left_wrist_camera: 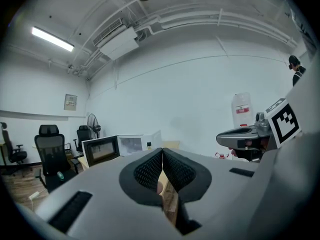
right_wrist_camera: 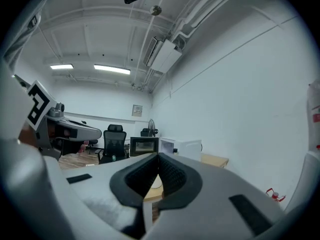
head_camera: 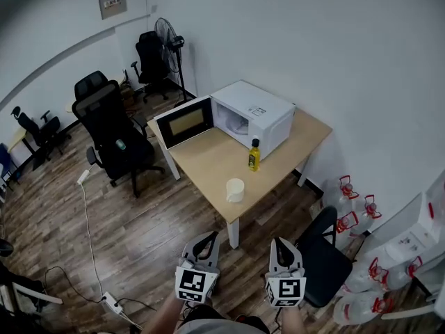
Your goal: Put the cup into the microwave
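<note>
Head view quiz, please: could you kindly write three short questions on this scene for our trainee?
1. True or false: the door of the white box-shaped microwave stands open.
2. The white round cup stands: A) inside the microwave; B) on the light wooden table; C) on top of the microwave.
3. What do the left hand-held gripper and the right hand-held gripper hold?
Key: 1 true; 2 B; 3 nothing, as both have their jaws shut and empty.

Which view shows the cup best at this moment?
The head view: the cup stands whole and unblocked on the table. The right gripper view shows only a pale sliver, likely the cup, behind its fingers; the left gripper view shows nothing clear of it.
</note>
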Demonstrator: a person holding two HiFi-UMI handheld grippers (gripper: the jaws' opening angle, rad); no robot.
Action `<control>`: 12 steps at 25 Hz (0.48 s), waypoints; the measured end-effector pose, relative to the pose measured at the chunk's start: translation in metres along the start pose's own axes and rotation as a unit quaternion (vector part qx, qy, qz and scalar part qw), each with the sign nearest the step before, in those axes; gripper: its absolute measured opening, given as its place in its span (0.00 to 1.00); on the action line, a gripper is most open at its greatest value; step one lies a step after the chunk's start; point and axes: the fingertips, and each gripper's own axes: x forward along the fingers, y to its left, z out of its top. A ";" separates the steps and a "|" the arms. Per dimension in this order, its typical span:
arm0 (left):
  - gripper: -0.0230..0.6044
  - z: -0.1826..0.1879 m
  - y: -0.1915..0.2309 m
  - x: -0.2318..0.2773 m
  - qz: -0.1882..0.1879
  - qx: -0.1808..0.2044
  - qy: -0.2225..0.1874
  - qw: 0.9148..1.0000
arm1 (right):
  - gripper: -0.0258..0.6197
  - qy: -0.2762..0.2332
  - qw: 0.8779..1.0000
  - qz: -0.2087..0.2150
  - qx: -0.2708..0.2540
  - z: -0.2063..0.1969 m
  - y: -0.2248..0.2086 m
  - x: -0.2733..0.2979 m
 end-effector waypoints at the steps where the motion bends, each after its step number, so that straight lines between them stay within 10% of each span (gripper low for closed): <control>1: 0.08 0.001 0.007 0.011 -0.008 0.000 0.003 1.000 | 0.07 0.002 1.000 -0.005 0.003 0.000 -0.001 0.011; 12: 0.08 -0.039 0.056 0.133 -0.090 -0.008 0.052 0.995 | 0.07 0.047 0.997 -0.050 0.032 -0.032 -0.013 0.117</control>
